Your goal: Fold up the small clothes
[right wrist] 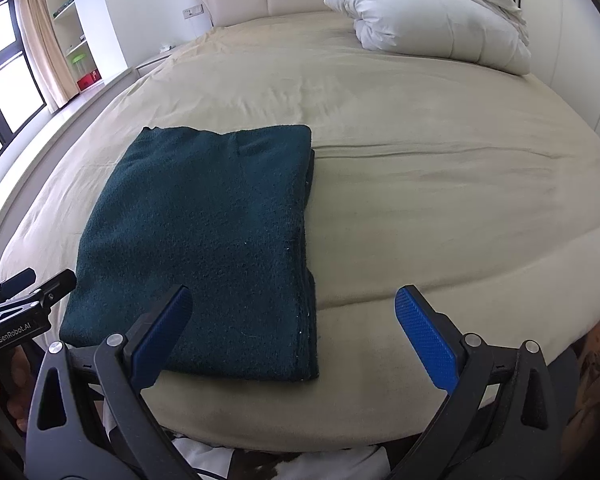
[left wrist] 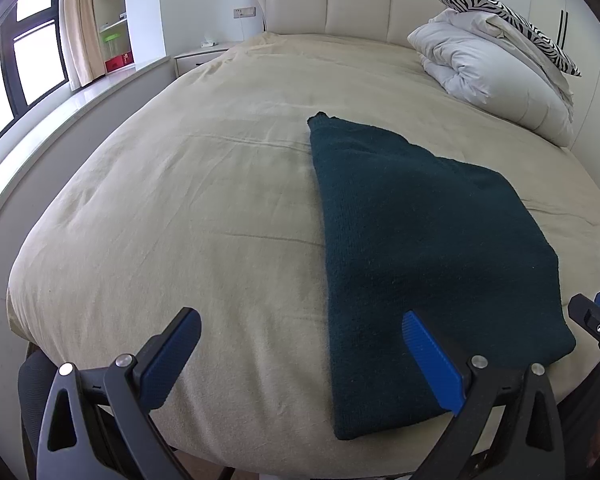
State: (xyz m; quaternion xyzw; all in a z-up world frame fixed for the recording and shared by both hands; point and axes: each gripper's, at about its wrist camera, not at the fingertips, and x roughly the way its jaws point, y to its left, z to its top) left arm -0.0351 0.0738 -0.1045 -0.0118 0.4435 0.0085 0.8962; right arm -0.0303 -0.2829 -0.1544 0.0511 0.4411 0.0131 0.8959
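The dark green folded garment (right wrist: 204,248) lies flat on the beige bed cover (right wrist: 420,184), near the foot edge of the bed, and it is the landmark for everything else here. It is folded into a rough rectangle with several layers stacked along its right side, and its far left corner sticks out a little. The left gripper (left wrist: 300,352) hovers at the near end of the garment with its jaws spread wide and holding nothing; one blue pad (left wrist: 432,364) is in front of the cloth near its near edge, the other blue pad (left wrist: 172,356) is over the bare cover to the left of the garment. The right gripper (right wrist: 292,332) is also released and empty, at the near right corner of the garment: its left finger is in front of the cloth, its right finger is over the bare cover to the right of it. Whether any pad touches the cloth, I cannot tell. Far beyond the garment, at the head of the bed on the right side, a white folded duvet (left wrist: 488,76) lies with a zebra-pattern pillow (left wrist: 508,20) on top, and behind them stands the cream padded headboard (left wrist: 340,4).
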